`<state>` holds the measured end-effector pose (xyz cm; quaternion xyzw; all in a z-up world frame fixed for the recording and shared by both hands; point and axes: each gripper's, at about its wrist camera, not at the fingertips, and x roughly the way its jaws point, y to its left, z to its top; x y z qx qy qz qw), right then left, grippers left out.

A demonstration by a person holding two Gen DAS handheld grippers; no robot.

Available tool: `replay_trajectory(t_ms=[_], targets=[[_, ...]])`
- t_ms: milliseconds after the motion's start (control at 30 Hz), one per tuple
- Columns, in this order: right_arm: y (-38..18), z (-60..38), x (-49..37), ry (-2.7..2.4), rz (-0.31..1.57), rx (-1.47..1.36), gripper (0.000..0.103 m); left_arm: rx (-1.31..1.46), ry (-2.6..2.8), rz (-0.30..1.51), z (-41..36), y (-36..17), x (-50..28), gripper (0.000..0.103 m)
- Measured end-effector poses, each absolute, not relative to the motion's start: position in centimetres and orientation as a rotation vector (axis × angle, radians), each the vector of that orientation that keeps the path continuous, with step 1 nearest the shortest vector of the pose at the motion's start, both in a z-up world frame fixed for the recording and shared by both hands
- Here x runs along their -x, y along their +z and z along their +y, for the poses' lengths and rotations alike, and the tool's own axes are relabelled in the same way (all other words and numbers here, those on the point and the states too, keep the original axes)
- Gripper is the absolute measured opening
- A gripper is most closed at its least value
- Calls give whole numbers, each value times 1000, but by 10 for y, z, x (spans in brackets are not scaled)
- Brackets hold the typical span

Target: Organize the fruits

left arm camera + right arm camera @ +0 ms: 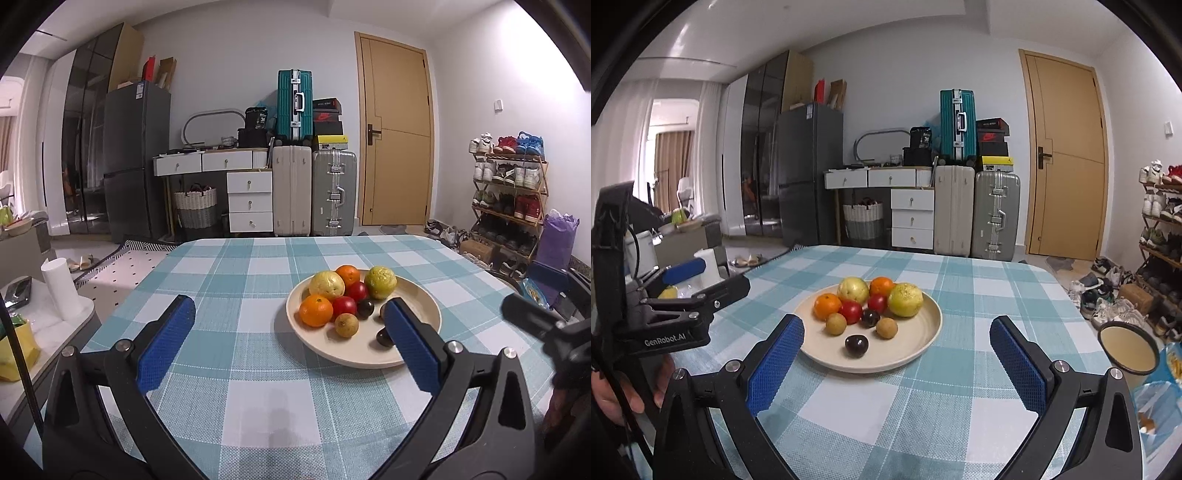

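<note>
A cream plate (424,306) (931,321) sits on the blue checked tablecloth and holds the fruit. On it are two oranges (827,305), two yellow-green round fruits (905,299), two red tomatoes (850,311), two brown longans (886,328) and two dark plums (856,345). My left gripper (288,308) is open and empty, with its right finger in front of a plum (382,338) at the plate's near side. My right gripper (897,326) is open and empty, just short of the plate's front rim. The left gripper (701,280) also shows at the left edge of the right wrist view, held by a hand (613,398).
A dark-rimmed cup (1128,349) and snack bags (1160,406) lie at the table's right edge. A white roll (61,288) stands on a low counter to the left. Suitcases (291,188), drawers and a shoe rack (509,192) line the far wall.
</note>
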<state>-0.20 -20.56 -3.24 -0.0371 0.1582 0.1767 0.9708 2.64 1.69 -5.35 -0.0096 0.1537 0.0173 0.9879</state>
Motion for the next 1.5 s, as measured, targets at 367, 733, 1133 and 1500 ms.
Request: replay_trajectory(t_ms=[367, 733, 1133, 1500], targets=[[-32, -209, 4, 355, 303, 71, 103, 22, 38, 311, 17, -54, -27, 102], [-33, -209, 4, 355, 302, 68, 103, 23, 39, 311, 15, -55, -30, 102], [-33, -209, 4, 355, 302, 68, 103, 23, 39, 310, 15, -55, -28, 102], [-33, -209, 4, 355, 302, 68, 103, 22, 39, 310, 15, -56, -30, 102]])
